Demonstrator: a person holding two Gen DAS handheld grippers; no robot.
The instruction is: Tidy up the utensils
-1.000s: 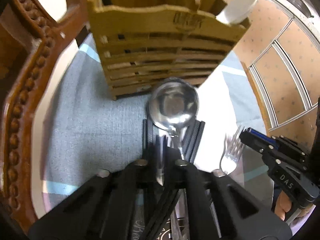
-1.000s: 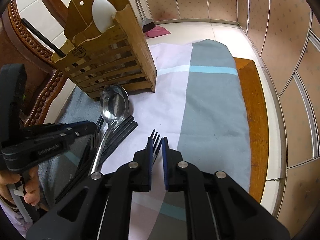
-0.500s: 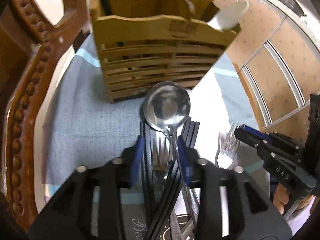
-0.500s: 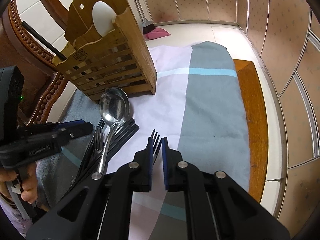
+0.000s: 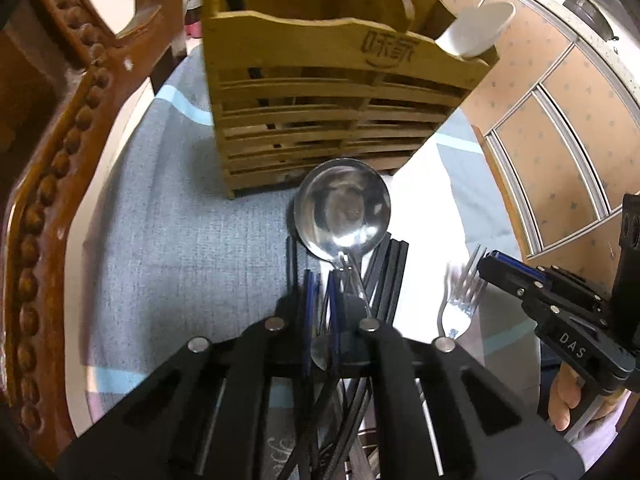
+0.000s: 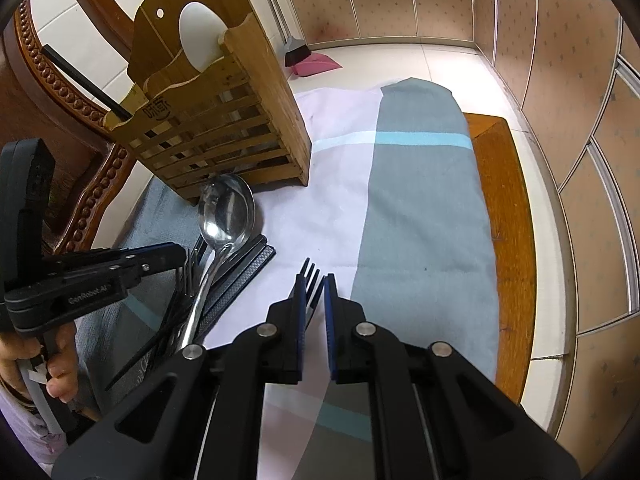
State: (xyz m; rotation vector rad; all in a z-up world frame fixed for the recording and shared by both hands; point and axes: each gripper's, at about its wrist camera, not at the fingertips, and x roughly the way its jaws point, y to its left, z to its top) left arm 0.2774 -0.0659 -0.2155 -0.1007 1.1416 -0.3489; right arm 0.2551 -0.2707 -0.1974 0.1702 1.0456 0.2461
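where striped cloth (image 6: 420, 184) over wood

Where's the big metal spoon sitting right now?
In the left wrist view the metal spoon lies at centre on the cloth, bowl just in front of the wooden utensil holder, handle running back over the black chopsticks beside the left tongs.

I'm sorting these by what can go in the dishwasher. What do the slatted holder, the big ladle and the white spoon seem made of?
Slatted holder: looks like bamboo or light wood, matt, with visible grain and a burnt-in logo.
Big ladle: polished metal, probably stainless steel; its bowl mirrors the room.
White spoon: smooth, opaque white, either ceramic or plastic; cannot tell which.
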